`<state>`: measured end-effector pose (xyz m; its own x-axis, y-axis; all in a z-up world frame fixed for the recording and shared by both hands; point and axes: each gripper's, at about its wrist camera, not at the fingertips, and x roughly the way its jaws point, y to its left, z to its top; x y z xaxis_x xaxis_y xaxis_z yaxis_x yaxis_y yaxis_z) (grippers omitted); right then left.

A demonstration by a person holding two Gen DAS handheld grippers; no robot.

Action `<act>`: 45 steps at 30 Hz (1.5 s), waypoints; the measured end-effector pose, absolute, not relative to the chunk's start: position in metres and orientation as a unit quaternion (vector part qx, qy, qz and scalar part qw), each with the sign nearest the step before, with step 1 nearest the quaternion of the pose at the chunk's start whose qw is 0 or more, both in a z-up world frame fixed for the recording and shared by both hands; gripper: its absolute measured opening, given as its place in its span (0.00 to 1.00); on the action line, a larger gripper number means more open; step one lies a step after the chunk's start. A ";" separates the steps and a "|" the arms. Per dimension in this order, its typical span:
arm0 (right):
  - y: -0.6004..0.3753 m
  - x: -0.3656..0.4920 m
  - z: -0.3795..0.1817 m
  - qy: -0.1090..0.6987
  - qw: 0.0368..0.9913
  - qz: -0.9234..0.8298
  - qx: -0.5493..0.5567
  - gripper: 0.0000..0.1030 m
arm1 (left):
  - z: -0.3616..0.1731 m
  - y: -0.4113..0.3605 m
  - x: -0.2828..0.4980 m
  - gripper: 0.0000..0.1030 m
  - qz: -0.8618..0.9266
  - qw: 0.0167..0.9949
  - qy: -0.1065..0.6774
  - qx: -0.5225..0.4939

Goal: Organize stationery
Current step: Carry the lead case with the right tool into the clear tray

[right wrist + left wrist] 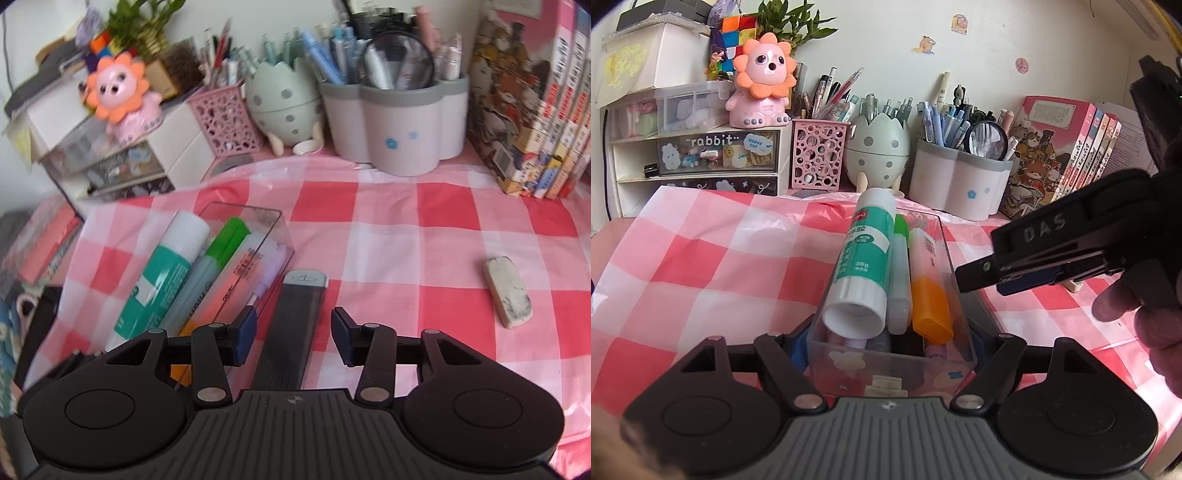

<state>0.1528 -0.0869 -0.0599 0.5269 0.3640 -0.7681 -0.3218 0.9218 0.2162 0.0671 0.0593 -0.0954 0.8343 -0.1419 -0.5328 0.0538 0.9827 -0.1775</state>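
A clear plastic box (886, 369) lies lengthwise between the fingers of my left gripper (890, 347), which is shut on its sides. Inside lie a white-and-green glue stick (864, 251), a green-capped marker (900, 258) and an orange-capped highlighter (929, 295). In the right wrist view the box (258, 218) sits left of my right gripper (293, 334). That gripper is open over a flat black lead case (295, 306) with a grey cap, and its blue pads (245, 336) stand clear of the case. From the left wrist view, the right gripper (979, 275) hovers just right of the box.
A dirty white eraser (509, 297) lies on the red-checked cloth (406, 236) to the right. Along the back wall stand a pink mesh pen cup (225, 122), an egg-shaped holder (284, 107), a grey flower-shaped holder (399, 125), books (535, 122) and a drawer unit (701, 155).
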 end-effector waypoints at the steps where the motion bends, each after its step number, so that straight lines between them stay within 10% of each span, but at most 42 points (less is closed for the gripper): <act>1: -0.083 0.153 -0.062 0.446 0.873 0.198 0.011 0.45 | -0.096 0.061 0.067 0.52 -0.054 0.954 0.284 -0.077; 10: -0.067 0.147 -0.070 0.423 0.878 0.199 -0.100 0.36 | -0.096 0.065 0.066 0.52 -0.063 0.954 0.283 -0.078; 45: -0.147 0.174 -0.060 0.462 0.806 0.234 0.285 0.33 | -0.097 0.065 0.066 0.52 -0.063 0.954 0.282 -0.079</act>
